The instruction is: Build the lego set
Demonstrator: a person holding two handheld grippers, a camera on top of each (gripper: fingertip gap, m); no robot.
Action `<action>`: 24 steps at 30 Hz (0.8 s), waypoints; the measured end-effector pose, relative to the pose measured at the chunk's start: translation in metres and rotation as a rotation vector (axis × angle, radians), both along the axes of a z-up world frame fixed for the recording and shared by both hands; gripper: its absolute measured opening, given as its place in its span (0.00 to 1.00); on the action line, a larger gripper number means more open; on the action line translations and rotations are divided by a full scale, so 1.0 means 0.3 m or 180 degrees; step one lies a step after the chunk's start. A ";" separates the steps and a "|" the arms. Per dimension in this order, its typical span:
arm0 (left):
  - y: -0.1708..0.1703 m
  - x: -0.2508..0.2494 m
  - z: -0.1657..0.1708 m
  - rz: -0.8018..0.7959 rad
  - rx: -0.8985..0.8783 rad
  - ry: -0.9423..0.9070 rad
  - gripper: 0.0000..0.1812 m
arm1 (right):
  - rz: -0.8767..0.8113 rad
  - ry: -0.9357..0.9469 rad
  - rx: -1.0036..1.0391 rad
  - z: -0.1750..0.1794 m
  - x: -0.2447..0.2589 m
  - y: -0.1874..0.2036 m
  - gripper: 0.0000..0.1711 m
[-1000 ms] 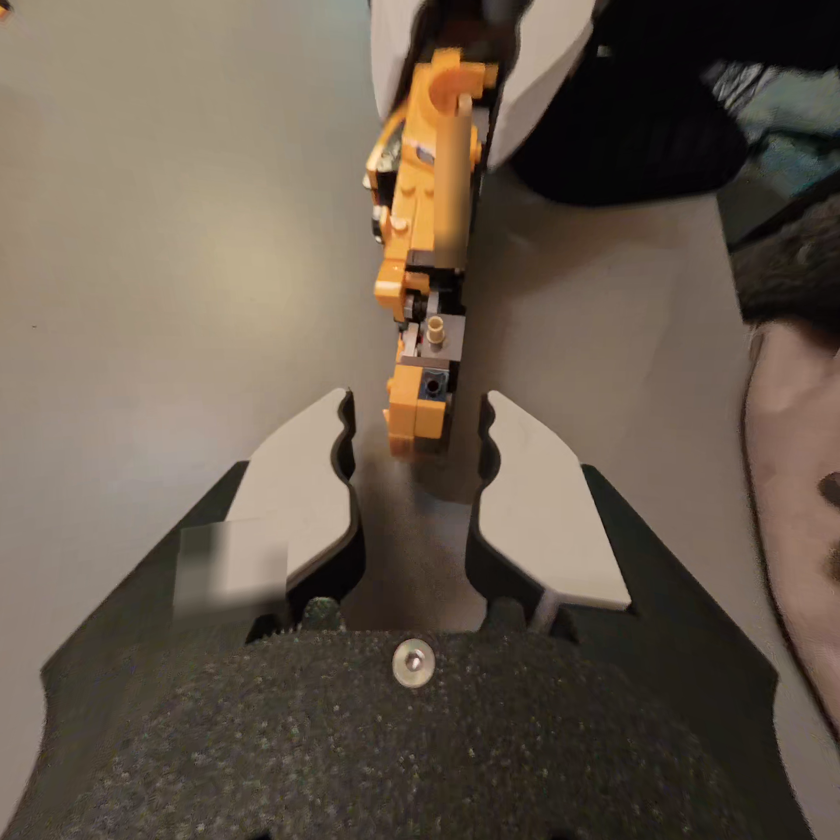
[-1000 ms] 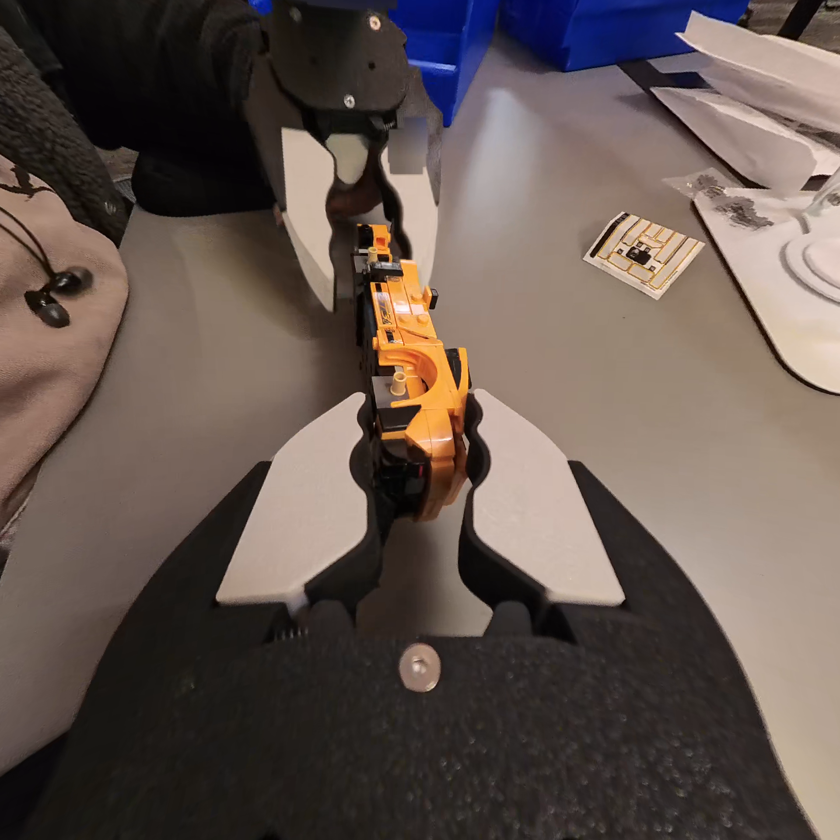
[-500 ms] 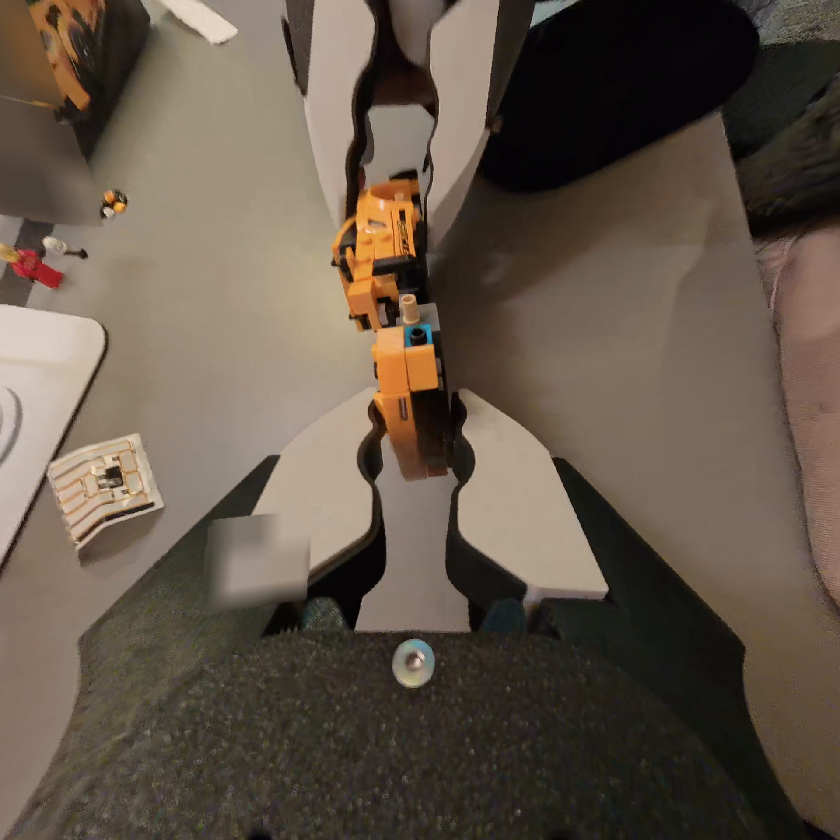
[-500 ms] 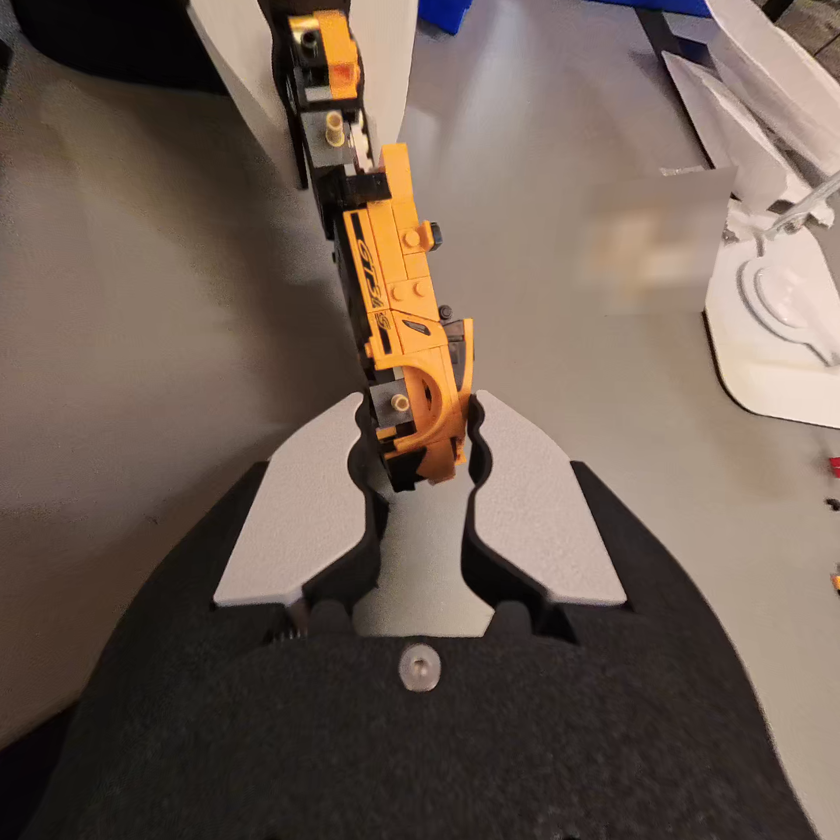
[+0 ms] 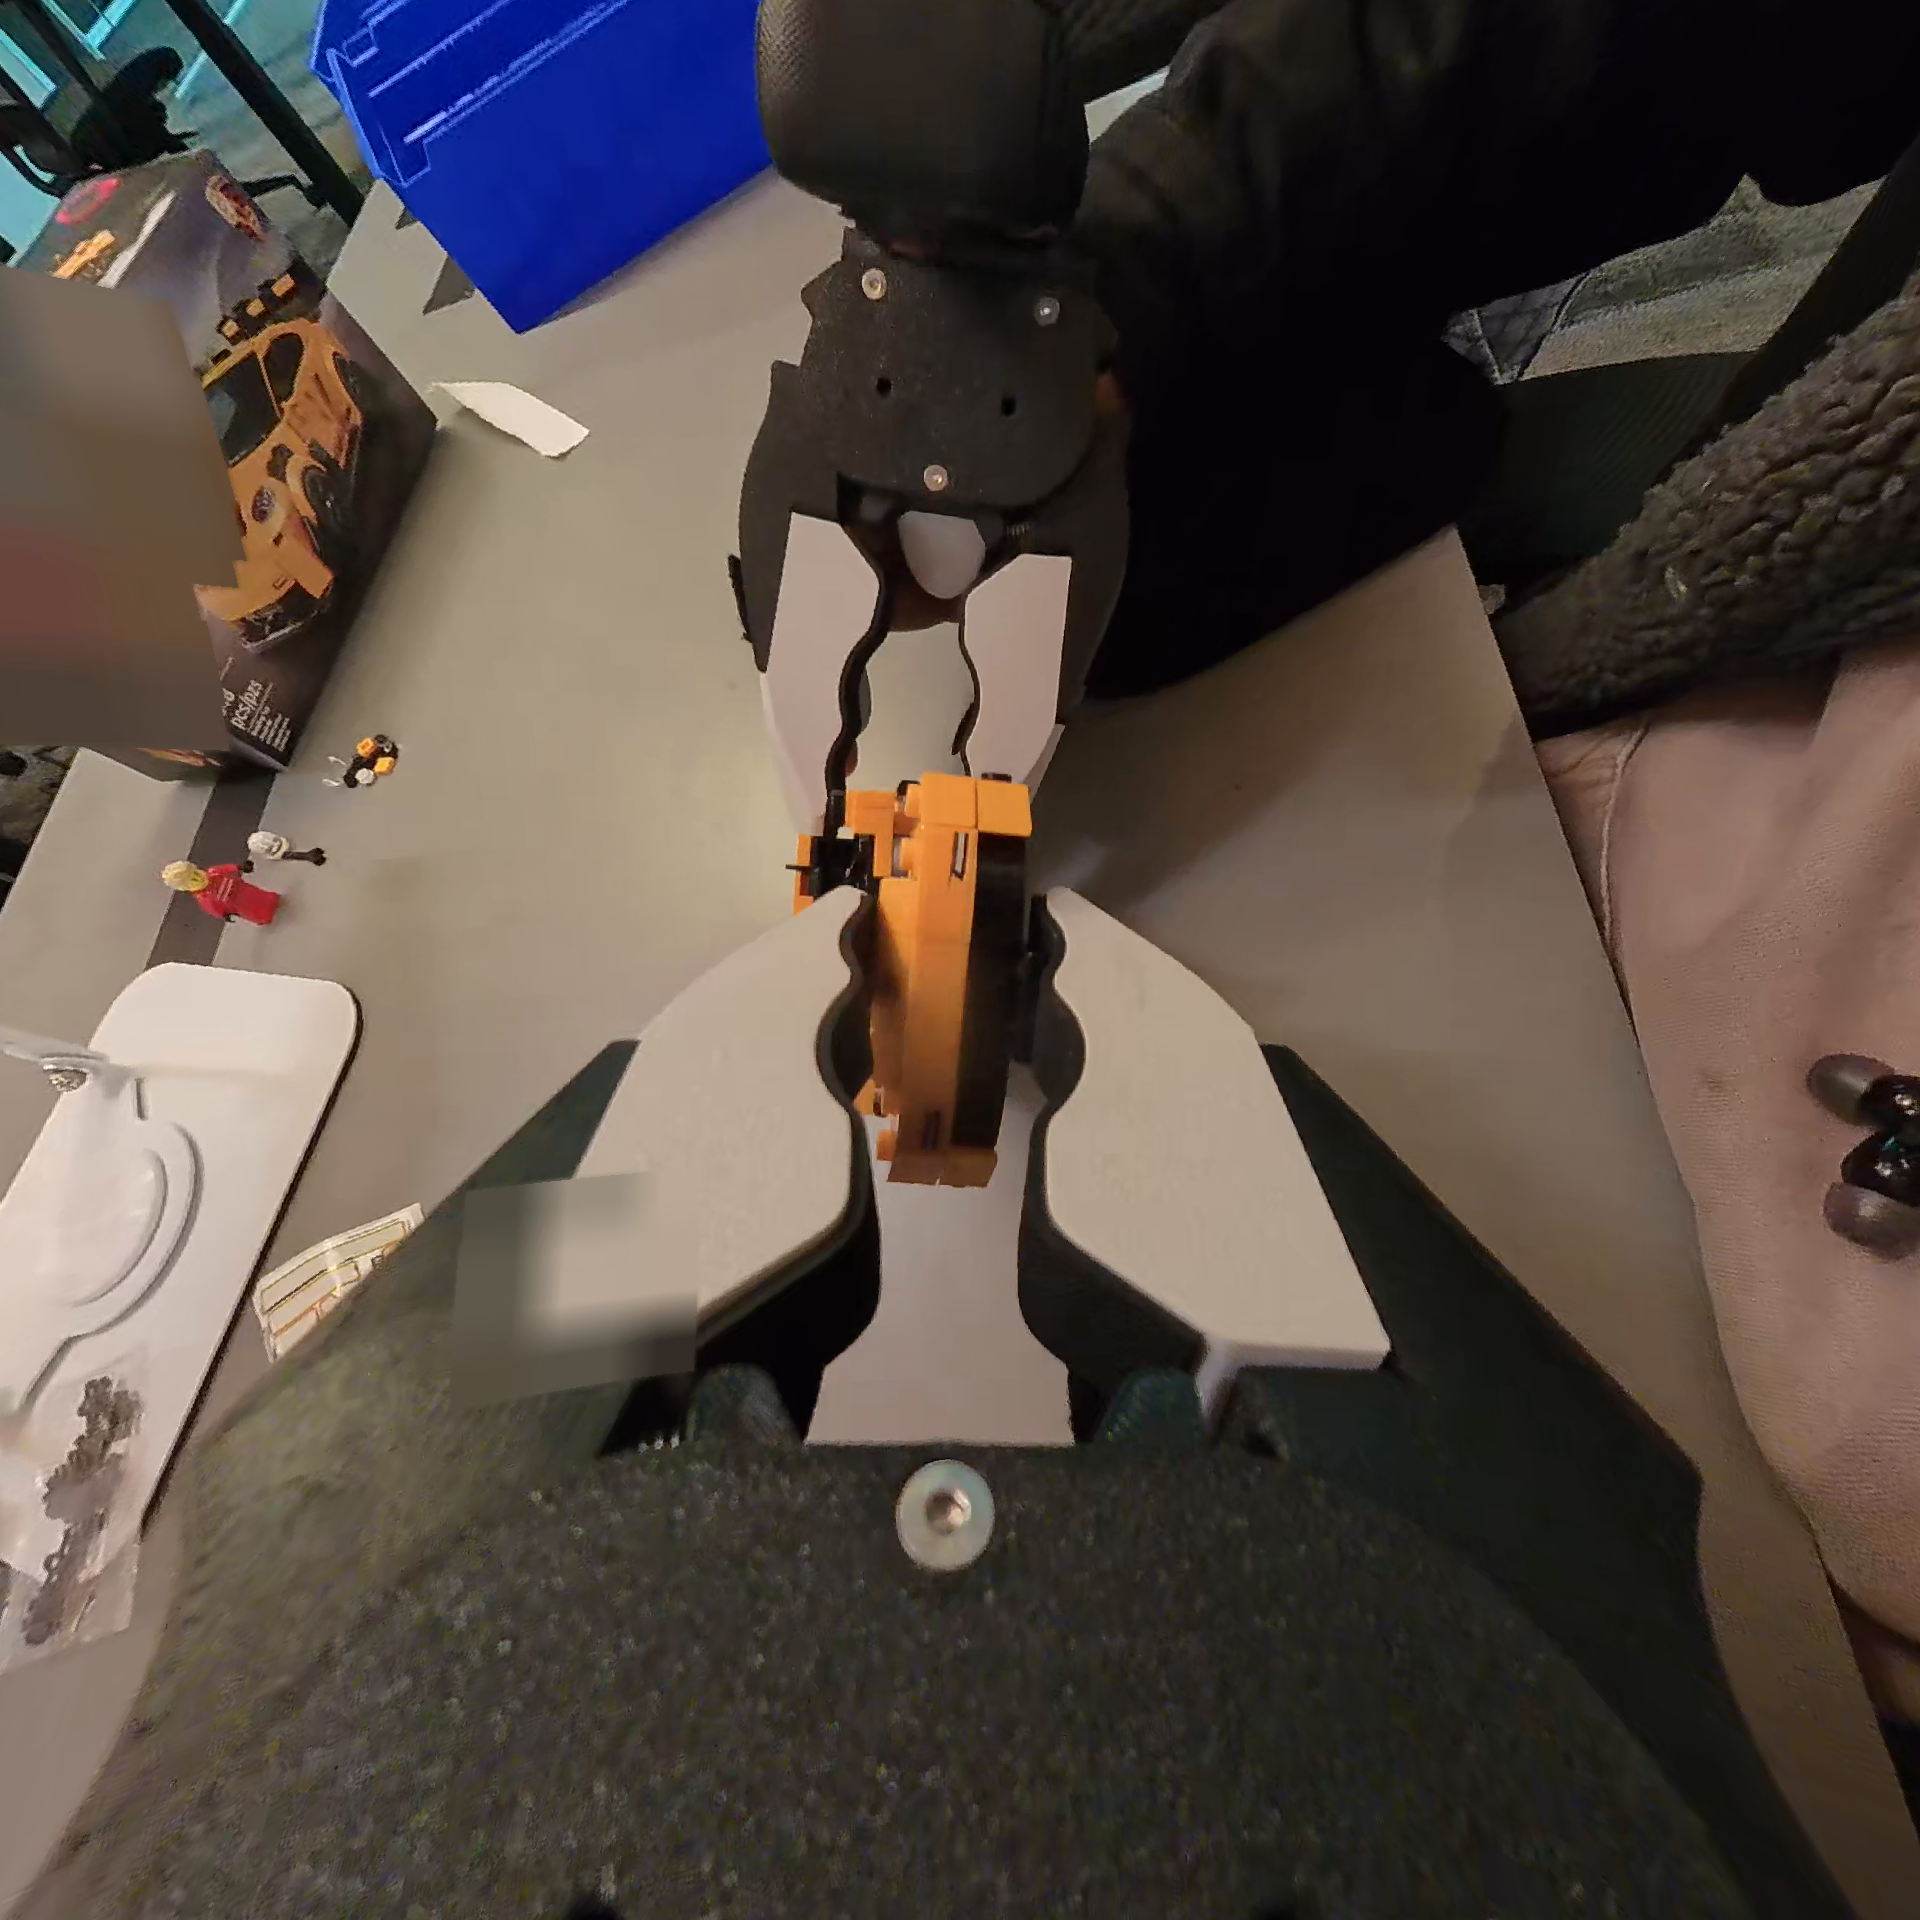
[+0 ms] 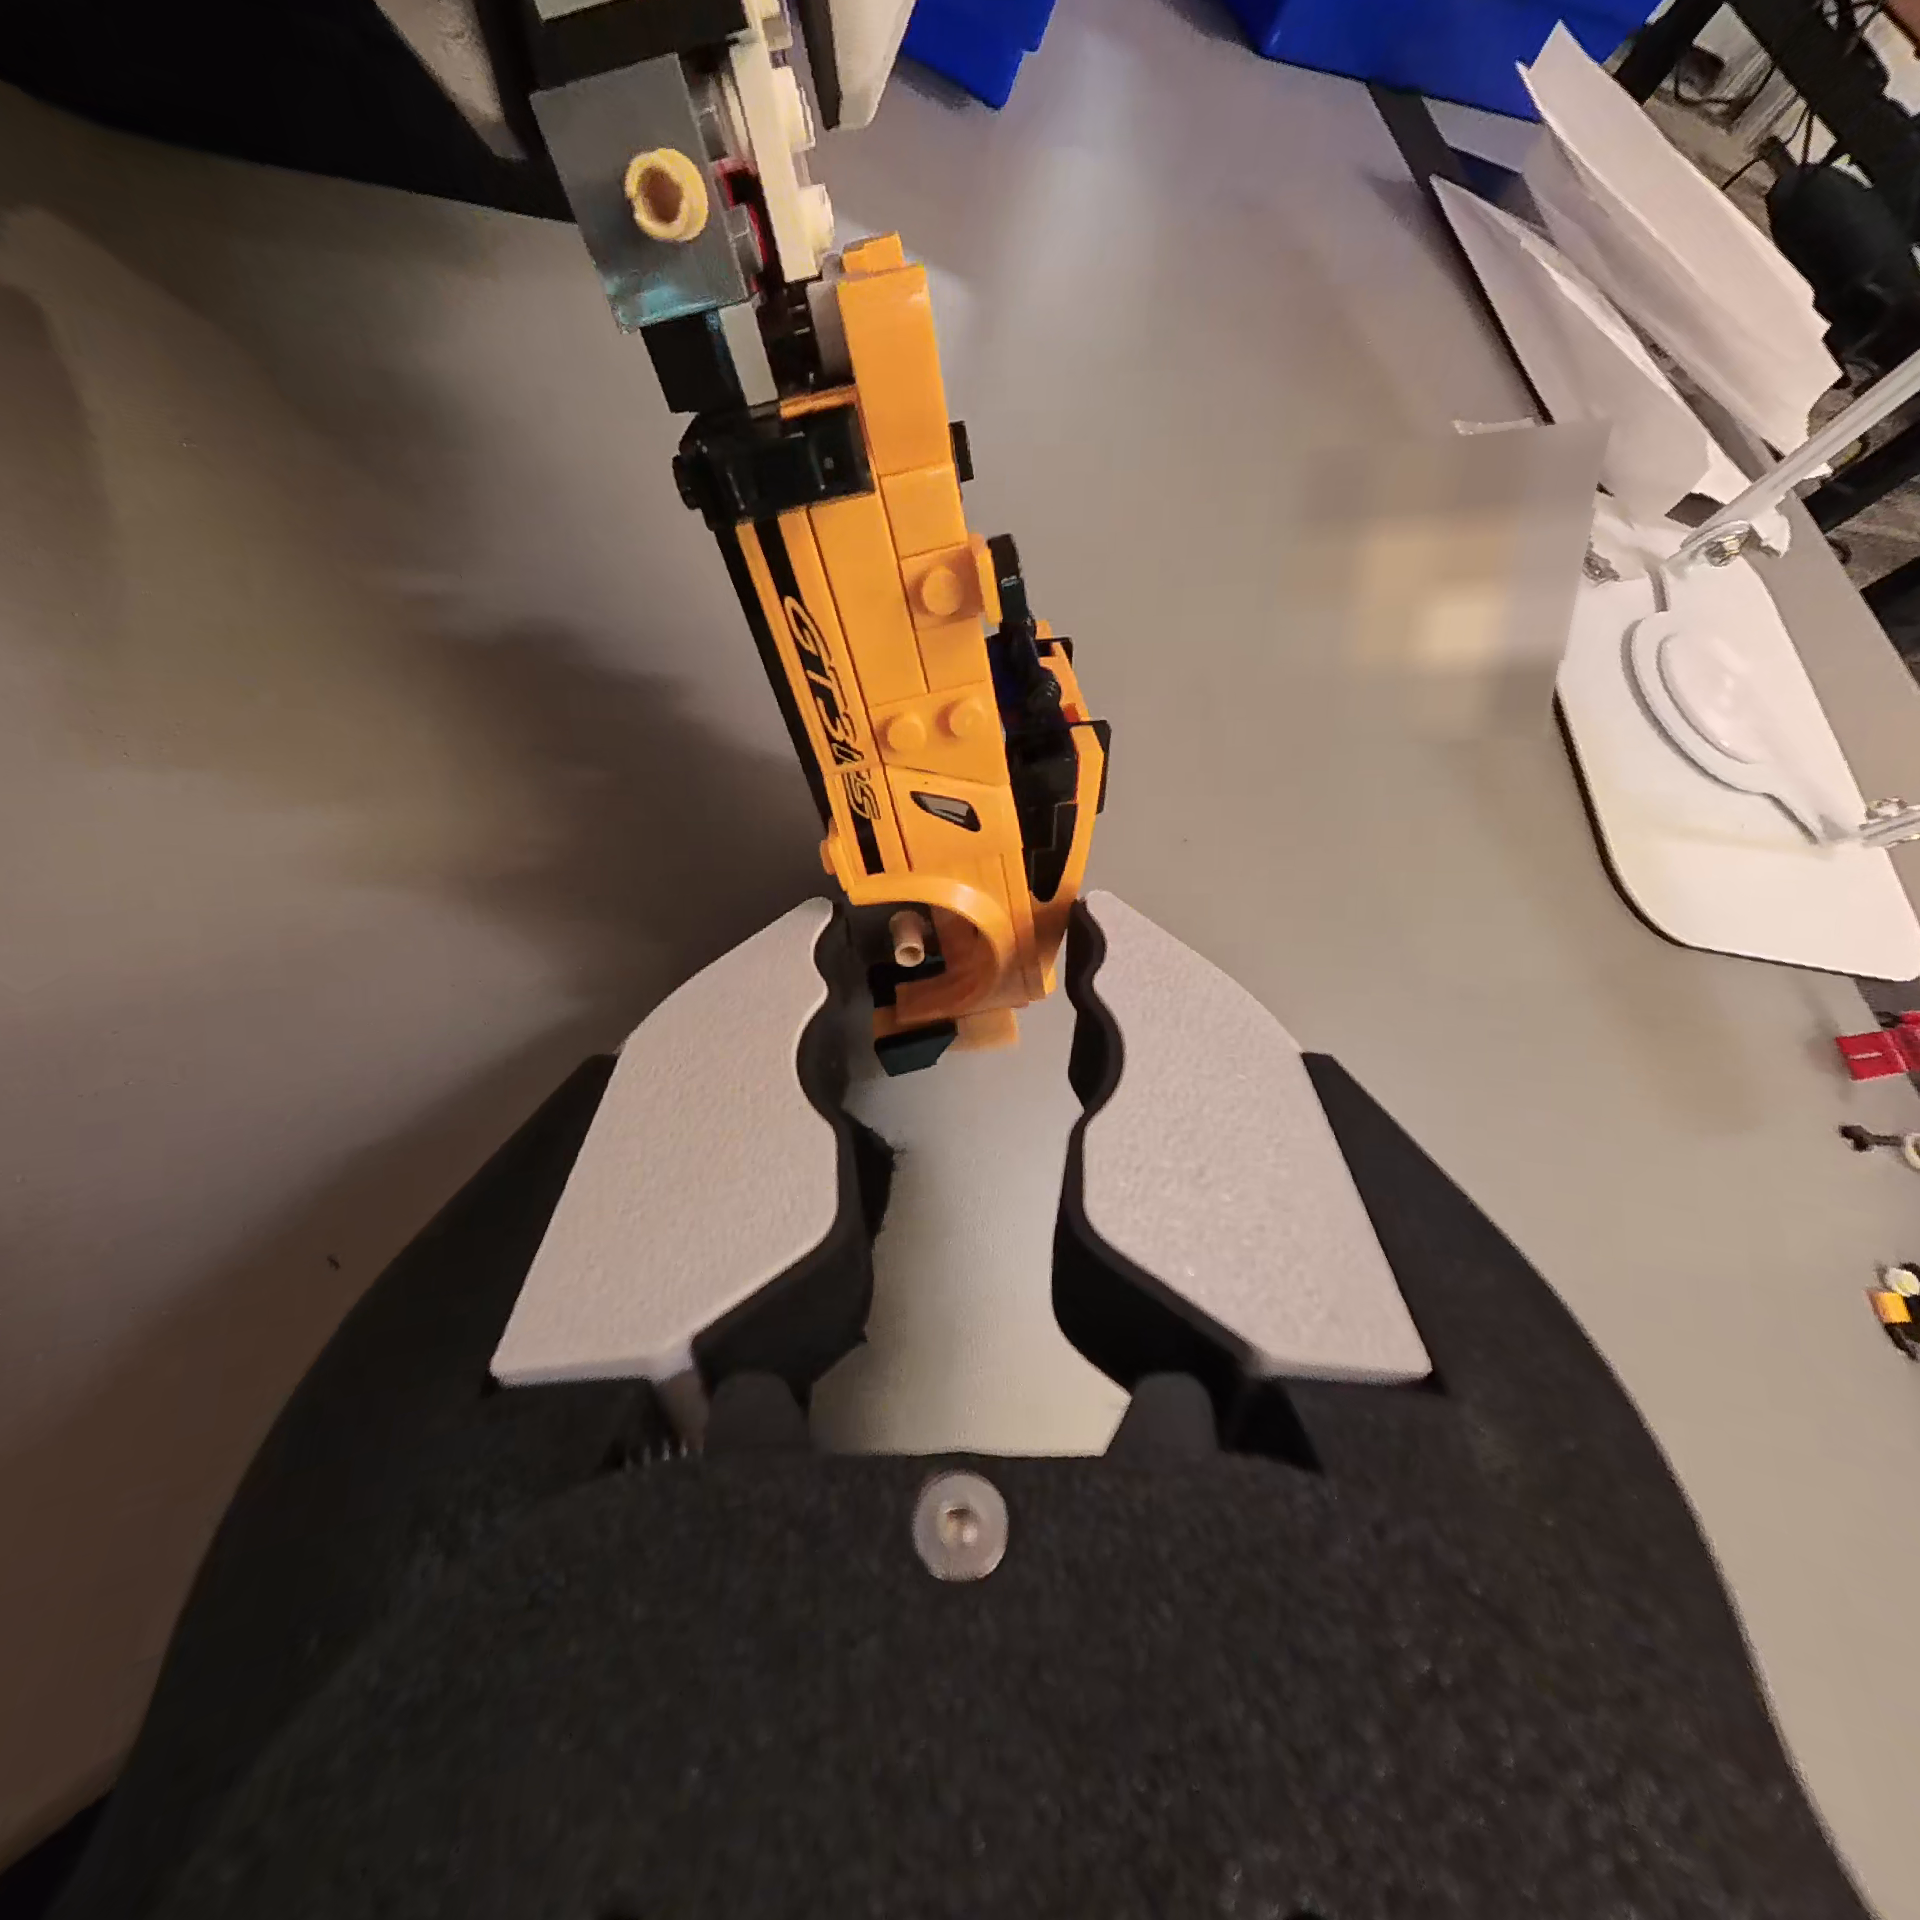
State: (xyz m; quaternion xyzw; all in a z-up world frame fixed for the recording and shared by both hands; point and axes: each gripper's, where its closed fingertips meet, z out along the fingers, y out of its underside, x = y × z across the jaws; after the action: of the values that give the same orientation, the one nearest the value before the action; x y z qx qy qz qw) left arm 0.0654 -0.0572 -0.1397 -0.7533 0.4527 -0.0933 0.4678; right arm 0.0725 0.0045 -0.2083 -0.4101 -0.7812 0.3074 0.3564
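Note:
An orange and black lego car body (image 6: pixel 914 665) hangs in the air between my two grippers, above the grey table (image 6: pixel 312 727). My right gripper (image 6: pixel 956 920) is shut on its rounded orange end with a tan pin. My left gripper (image 5: pixel 940 920) is shut on the other end, which looks orange and black in the left wrist view (image 5: pixel 935 997). In the right wrist view that far end is a grey block with a tan pin hole (image 6: pixel 655 208), held between the left gripper's white fingers (image 6: pixel 847 62). The right gripper (image 5: pixel 914 779) also shows opposite in the left wrist view.
On the left stand the set's box (image 5: pixel 281 468), a blue bin (image 5: pixel 582 156), a red minifigure (image 5: pixel 223 888), small loose pieces (image 5: pixel 369 764), a white stand base (image 5: pixel 156 1122), a sticker sheet (image 5: pixel 332 1278) and a bag of black parts (image 5: pixel 73 1507). A beige garment with earbuds (image 5: pixel 1870 1164) lies at the right. Spacing between my two grippers at the tips: around 10 centimeters.
My left gripper moved forward and closed on the near end of the car, which was free a second ago. Both grippers then raised and tilted the car, still held at both ends.

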 end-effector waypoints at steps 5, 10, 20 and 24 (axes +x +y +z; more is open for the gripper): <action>-0.008 -0.015 -0.001 -0.0002 0.0017 -0.0011 0.15 | -0.0035 0.0014 -0.0007 0.003 -0.006 0.000 0.23; 0.013 -0.149 -0.087 0.0164 -0.0021 0.0224 0.15 | -0.0412 -0.0038 0.0281 0.031 -0.024 0.025 0.23; 0.072 -0.267 -0.239 0.0468 -0.0305 0.0273 0.16 | -0.0892 -0.0161 0.0851 0.034 -0.054 0.053 0.22; 0.078 -0.278 -0.255 0.0519 -0.0329 0.0269 0.17 | -0.0953 -0.0168 0.0936 0.032 -0.060 0.056 0.22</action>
State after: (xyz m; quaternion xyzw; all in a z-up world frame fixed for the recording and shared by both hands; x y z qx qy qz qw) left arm -0.0181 -0.0338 -0.2163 -0.8141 0.4038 -0.0464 0.4148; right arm 0.0543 0.0214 -0.1986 -0.4730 -0.7571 0.1228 0.4335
